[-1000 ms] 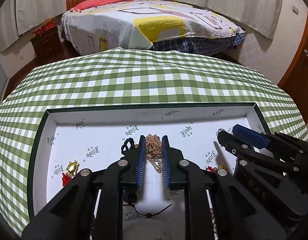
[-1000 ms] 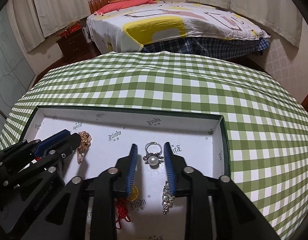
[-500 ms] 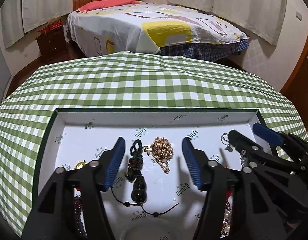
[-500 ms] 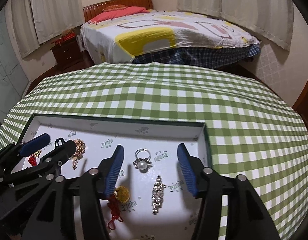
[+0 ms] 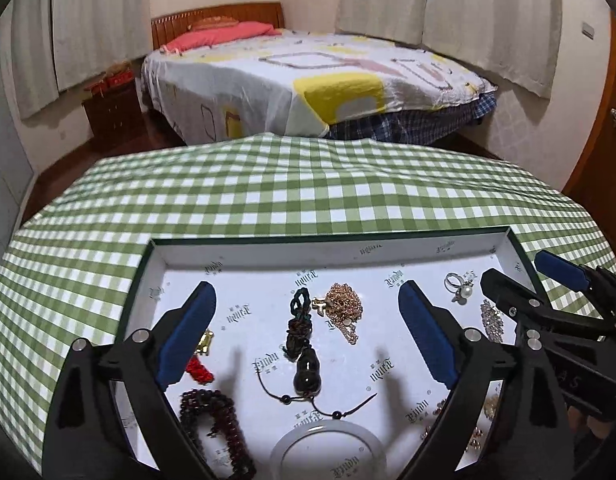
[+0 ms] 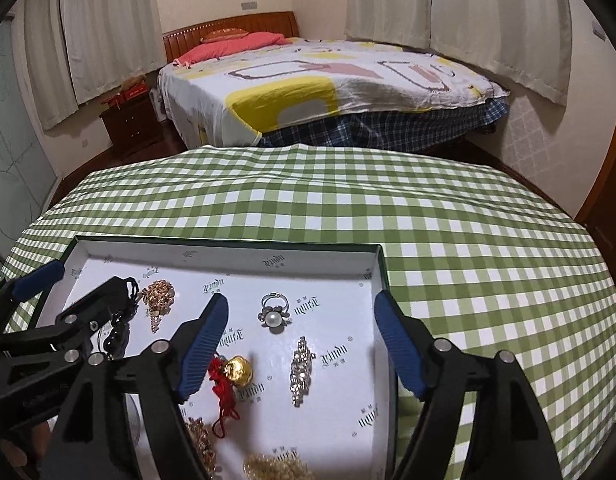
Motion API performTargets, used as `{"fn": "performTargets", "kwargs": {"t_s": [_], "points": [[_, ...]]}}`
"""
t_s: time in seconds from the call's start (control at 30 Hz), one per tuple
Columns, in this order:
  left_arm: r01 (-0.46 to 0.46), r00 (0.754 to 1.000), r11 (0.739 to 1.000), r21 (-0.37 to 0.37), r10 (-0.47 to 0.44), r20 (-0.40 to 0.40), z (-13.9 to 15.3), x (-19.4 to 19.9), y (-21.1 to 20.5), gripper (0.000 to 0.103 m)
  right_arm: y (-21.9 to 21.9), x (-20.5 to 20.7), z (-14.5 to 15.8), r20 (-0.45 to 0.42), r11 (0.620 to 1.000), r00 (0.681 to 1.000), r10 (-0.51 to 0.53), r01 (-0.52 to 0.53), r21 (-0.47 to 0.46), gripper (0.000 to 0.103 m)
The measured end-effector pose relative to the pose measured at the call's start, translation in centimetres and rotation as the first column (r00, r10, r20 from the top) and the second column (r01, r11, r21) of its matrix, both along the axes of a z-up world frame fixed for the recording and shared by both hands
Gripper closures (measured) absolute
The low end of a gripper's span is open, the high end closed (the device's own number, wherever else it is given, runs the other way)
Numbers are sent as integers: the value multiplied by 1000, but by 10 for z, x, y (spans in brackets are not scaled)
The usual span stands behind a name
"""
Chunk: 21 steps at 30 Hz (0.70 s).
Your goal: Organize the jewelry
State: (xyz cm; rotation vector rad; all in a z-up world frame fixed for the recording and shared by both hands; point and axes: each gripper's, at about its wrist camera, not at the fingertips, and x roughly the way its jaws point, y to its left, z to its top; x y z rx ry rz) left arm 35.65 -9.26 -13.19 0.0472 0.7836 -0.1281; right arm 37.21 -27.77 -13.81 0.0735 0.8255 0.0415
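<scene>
1. Jewelry lies loose in the white-lined tray [image 5: 327, 254] on the checked tablecloth [image 6: 487, 264].
2. Pearl ring [image 6: 274, 312], crystal brooch [image 6: 300, 370] and gold chain [image 5: 343, 310] rest inside.
3. Left gripper [image 5: 308, 336] gapes wide, empty.
4. Right gripper [image 6: 302, 346] likewise spread, holding nothing.

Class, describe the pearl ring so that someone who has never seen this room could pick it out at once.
On the green checked tablecloth lies a shallow white tray. The pearl ring lies toward its far right end, just beyond a sparkly crystal piece and a gold bell on red cord. It alone has a silver band with a round white pearl.
</scene>
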Motion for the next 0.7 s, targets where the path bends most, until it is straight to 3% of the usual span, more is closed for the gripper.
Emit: {"fn": "performTargets", "kwargs": {"t_s": [0.3, 0.7], "points": [[-6, 999, 1000, -13, 7, 47, 18, -36, 11, 11, 5, -41, 16, 85, 1000, 996, 0, 1, -20, 26], [-41, 994, 999, -29, 43, 101, 51, -113, 39, 7, 13, -115, 38, 141, 1000, 990, 8, -7, -9, 25]]}}
